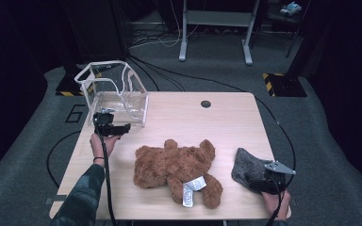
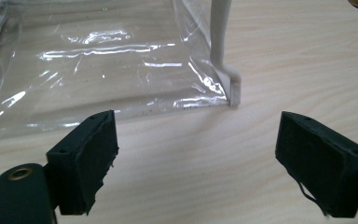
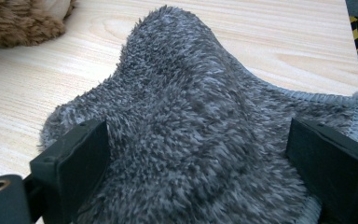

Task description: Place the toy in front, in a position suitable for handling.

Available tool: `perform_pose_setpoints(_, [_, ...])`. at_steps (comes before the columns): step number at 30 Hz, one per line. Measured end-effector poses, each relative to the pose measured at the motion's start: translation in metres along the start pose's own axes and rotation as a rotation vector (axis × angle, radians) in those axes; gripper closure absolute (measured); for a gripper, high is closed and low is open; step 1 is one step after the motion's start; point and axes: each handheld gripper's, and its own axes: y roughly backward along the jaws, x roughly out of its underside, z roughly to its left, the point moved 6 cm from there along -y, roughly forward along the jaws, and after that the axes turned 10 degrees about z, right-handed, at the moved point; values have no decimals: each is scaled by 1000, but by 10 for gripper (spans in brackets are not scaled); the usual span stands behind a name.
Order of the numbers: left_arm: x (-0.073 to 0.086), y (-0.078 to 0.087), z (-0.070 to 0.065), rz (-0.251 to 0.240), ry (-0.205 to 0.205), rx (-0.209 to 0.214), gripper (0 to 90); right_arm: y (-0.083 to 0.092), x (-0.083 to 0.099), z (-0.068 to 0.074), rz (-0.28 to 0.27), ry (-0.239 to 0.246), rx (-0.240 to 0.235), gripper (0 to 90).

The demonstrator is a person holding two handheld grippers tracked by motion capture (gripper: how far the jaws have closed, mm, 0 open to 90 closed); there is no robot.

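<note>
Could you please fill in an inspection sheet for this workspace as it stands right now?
Surface: light wood table, with a round dark hole near its far edge.
Job's things: clear bag standing open at the far left corner; grey cloth bunched up at the near right.
Clutter: brown teddy lying mid-table, white tag on it.
Grippers: left gripper open, just short of the bag, nothing between its jaws; right gripper open, jaws either side of the cloth.
Cables: one trails from each gripper; black cables cross the floor beyond the table.
Surroundings: grey carpet, a grey stand behind, dark room.
</note>
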Motion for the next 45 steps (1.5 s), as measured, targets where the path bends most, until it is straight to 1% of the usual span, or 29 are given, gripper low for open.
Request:
perform_pose_setpoints(1, [4,1,0,14,-7,-3,119,0,0,0,-1,-1,-1,58])
perform_pose_setpoints(2, [9,3,-1,17,-2,0,98,0,0,0,1,1,1,58])
perform_pose_setpoints(3, [13,5,0,21,-14,-1,92,0,0,0,2,1,1,58])
perform_pose_setpoints(4, [18,7,0,29,-12,2,91,0,0,0,1,0,1,59])
perform_pose_setpoints(6, [26,10,-1,19,-8,7,82,0,0,0,2,1,1,58])
perform_pose_setpoints(7, [31,11,0,35,-19,14,81,0,0,0,1,1,2,59])
perform_pose_setpoints(9, [40,12,-1,43,-16,16,70,0,0,0,3,1,1,59])
perform_pose_setpoints(11, [50,13,0,53,-23,18,67,0,0,0,3,0,1,59])
perform_pose_setpoints(12, [57,13,1,74,-29,16,66,0,0,0,4,0,2,60])
perform_pose_setpoints(14, [67,12,0,78,-11,21,63,1,0,1,2,-7,6,62])
perform_pose_setpoints(16, [77,12,2,106,-33,8,56,0,0,0,-1,3,4,61])
perform_pose_setpoints(17, [82,11,3,110,-33,5,52,0,0,1,4,-4,1,61])
perform_pose_setpoints(18, [86,11,3,116,-31,7,48,0,0,0,3,-1,1,61])
perform_pose_setpoints(20, [93,11,4,118,-29,-9,47,0,0,0,3,-1,2,61])
perform_pose_setpoints(21, [97,10,5,132,-31,-7,40,0,0,0,3,-1,2,61])
perform_pose_setpoints(23, [103,8,5,135,-16,-1,29,0,0,0,3,2,3,61])
perform_pose_setpoints(24, [107,6,5,124,-5,-7,27,0,0,0,5,-2,2,61])
perform_pose_setpoints(25, [109,5,5,129,-3,1,23,0,0,0,4,-2,1,60])
perform_pose_setpoints(26, [112,3,4,130,0,-7,20,0,0,0,4,0,2,60])
perform_pose_setpoints(27, [115,2,4,134,1,-5,17,0,0,0,4,-1,1,61])
perform_pose_setpoints(29, [118,0,4,113,-14,-29,11,0,0,0,4,-1,1,61])
perform_pose_setpoints(31, [120,-1,1,100,-13,-43,10,0,0,0,4,-2,1,61])
perform_pose_setpoints(32, [121,-1,1,93,-31,-55,10,0,0,0,5,-6,-2,61])
perform_pose_setpoints(36, [125,-1,0,43,-12,-60,5,0,0,0,4,-5,-1,63])
perform_pose_setpoints(38, [126,0,0,54,-17,-62,4,0,0,0,7,-5,-6,62])
perform_pose_setpoints(42, [127,1,0,46,-16,-66,4,2,1,-1,18,-8,-20,55])
perform_pose_setpoints(43, [127,1,0,53,-16,-62,4,2,1,-1,21,-7,-25,52])
perform_pose_setpoints(44, [127,1,0,50,-25,-61,4,3,1,-2,22,-10,-32,48])
perform_pose_setpoints(45, [127,1,-1,49,-25,-59,4,4,1,-2,26,-17,-37,46])
